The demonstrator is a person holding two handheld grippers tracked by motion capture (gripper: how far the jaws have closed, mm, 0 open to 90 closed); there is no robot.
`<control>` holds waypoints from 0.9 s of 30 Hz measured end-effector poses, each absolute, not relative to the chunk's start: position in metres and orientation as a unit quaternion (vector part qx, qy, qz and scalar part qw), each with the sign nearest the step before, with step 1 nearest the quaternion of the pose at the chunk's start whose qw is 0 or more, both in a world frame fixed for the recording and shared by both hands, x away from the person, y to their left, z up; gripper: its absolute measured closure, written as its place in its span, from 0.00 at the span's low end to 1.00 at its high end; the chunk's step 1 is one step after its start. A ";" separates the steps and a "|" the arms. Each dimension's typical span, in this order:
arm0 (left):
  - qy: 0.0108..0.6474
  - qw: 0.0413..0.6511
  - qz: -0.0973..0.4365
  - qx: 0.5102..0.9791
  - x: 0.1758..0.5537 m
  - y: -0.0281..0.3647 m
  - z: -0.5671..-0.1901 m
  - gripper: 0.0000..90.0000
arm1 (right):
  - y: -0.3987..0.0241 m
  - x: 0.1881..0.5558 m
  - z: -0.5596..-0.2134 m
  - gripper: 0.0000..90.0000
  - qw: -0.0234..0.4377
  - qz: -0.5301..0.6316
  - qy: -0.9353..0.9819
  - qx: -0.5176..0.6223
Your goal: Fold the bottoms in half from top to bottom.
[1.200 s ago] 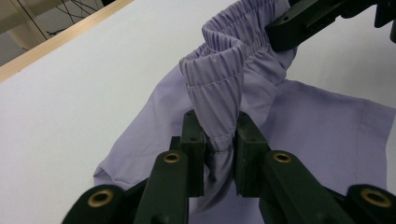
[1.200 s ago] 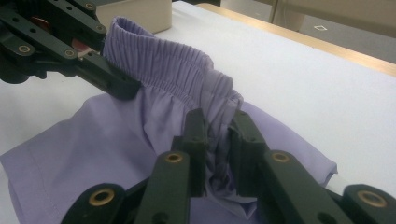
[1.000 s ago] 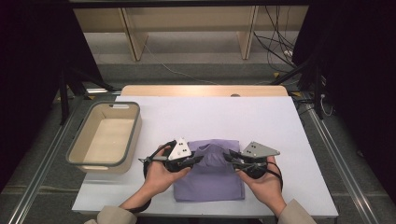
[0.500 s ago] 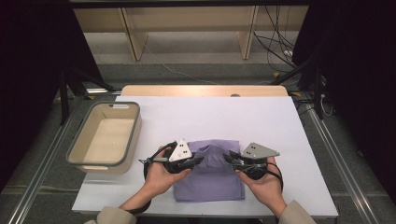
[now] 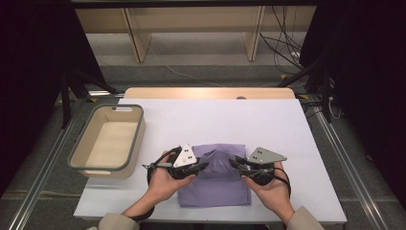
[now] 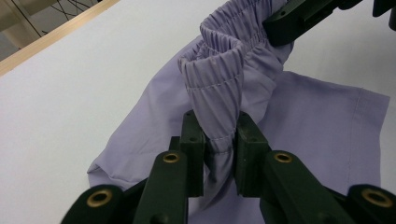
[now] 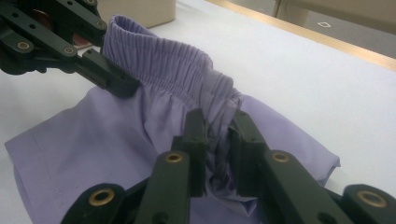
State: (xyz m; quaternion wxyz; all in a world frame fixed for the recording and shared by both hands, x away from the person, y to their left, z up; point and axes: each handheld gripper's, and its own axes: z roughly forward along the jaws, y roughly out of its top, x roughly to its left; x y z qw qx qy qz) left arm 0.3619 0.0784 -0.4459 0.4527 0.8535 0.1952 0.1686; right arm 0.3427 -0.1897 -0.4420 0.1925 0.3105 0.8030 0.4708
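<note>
A lilac garment with an elastic waistband (image 5: 215, 184) lies folded near the table's front edge. My left gripper (image 5: 207, 166) is shut on the left part of the gathered waistband (image 6: 215, 100), whose cloth is pinched between its pads. My right gripper (image 5: 232, 161) is shut on the right part of the same waistband (image 7: 163, 63). Both lift the band a little off the table while the rest of the garment (image 6: 317, 121) rests flat. In each gripper view the other gripper's black jaw bites the band farther off.
A beige bin with a grey rim (image 5: 139, 134) stands open at the table's left. The white tabletop (image 5: 215, 120) stretches behind the garment to a wooden back edge (image 5: 206, 92). Cables lie on the floor beyond.
</note>
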 end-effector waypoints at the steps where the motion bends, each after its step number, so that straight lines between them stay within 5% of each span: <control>1: 0.194 0.452 0.168 0.854 0.362 0.078 -0.446 0.84 | -0.190 0.343 -0.442 0.88 0.192 0.471 0.803 0.310; 27: 0.187 0.438 0.163 0.864 0.360 0.079 -0.451 0.84 | -0.190 0.340 -0.446 0.87 0.180 0.457 0.816 0.304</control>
